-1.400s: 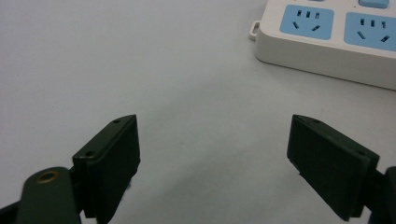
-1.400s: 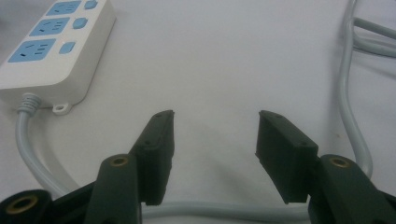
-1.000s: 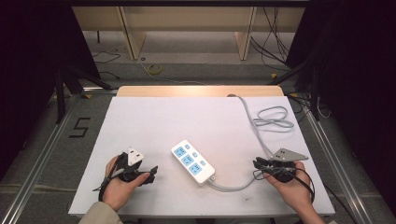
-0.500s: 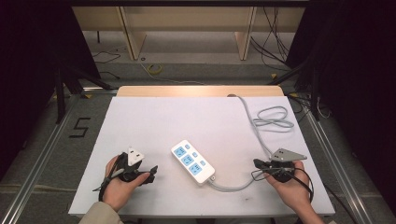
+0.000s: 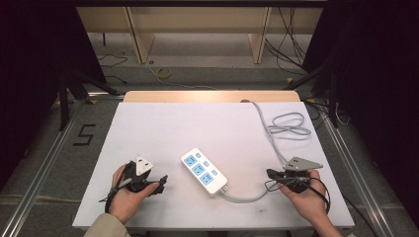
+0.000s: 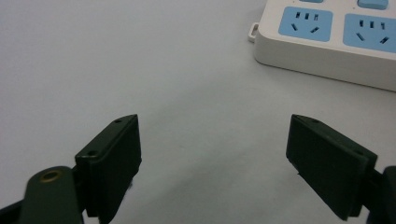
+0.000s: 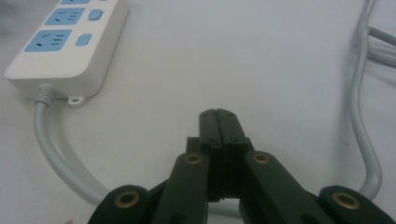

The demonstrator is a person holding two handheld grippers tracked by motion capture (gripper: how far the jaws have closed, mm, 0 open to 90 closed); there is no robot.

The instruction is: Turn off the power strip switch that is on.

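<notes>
Barely any change from a second ago: both hands sit where they were at the near edge of the counter (image 5: pixel 163 123), and the right tongs (image 5: pixel 272 174) have only nudged a touch. The left tongs (image 5: pixel 162 180) point toward the power strip (image 5: pixel 203 170), jaws spread wide apart over bare white surface with nothing between them. In the left gripper view, the strip's blue sockets (image 6: pixel 305 22) sit beyond the jaws at the upper right. The right tongs are pressed fully together, empty, aimed at the strip's cord end. The strip lies at a slant near the middle of the counter, between the 2 hands. Its grey cable (image 5: pixel 247 197) curves out past the right tongs and runs up to a loose coil (image 5: pixel 290 123) at the far right.
</notes>
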